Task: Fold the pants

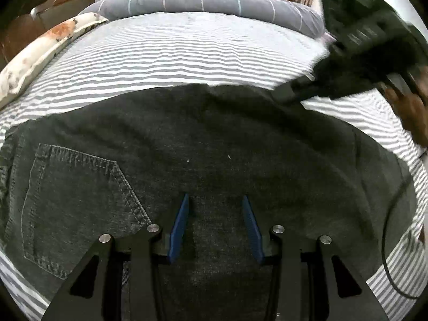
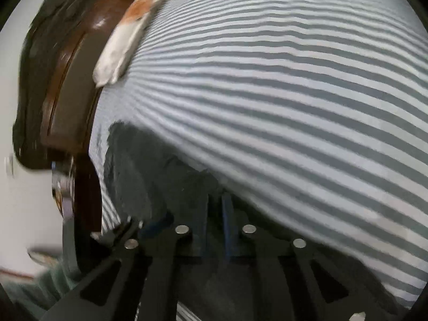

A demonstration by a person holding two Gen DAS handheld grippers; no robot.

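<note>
Dark grey denim pants lie spread flat on the striped bedsheet, a back pocket showing at the left. My left gripper stands open, its blue pads apart and resting down on the denim near the front edge. My right gripper, held by a hand, comes in from the upper right to the pants' far edge. In the blurred right wrist view the right gripper has its fingers close together, shut on the edge of the pants.
A floral pillow lies along the bed's left side and a grey checked bolster across the far end. A brown wooden bed frame borders the mattress. A black cable hangs at the right over the pants.
</note>
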